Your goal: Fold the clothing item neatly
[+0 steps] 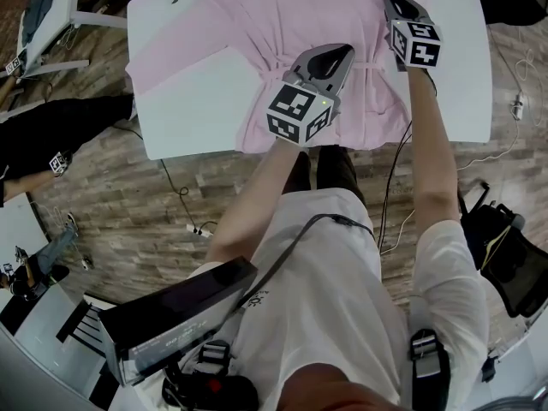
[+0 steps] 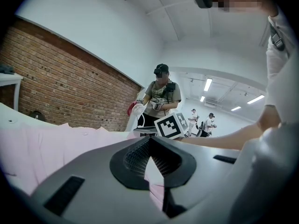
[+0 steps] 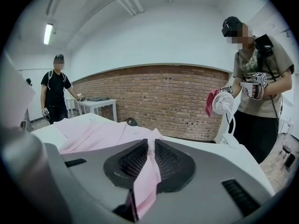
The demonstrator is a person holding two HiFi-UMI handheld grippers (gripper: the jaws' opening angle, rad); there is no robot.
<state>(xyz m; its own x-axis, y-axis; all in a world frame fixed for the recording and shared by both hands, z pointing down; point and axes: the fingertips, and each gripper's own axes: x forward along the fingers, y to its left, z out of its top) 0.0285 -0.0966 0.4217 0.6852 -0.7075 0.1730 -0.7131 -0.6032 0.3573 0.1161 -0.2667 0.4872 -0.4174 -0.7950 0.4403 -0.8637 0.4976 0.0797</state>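
**Keep both pinches level and taut**

The left gripper (image 1: 328,61) was fully closed, a thin edge of the pink shirt (image 1: 282,24) pinched between its fingers; the rest lay ahead of them on the white table (image 1: 180,101). The right gripper (image 1: 398,5) clamped a thicker fold of it, fingers slightly apart. Best, I judged, to move both together.

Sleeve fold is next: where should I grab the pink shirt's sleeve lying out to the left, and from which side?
Likely its outer end, at the near edge, coming in from the left of the table. The sleeve lies flat and pointing left, away from the bunched middle of the pink shirt, so fingers get a free edge.
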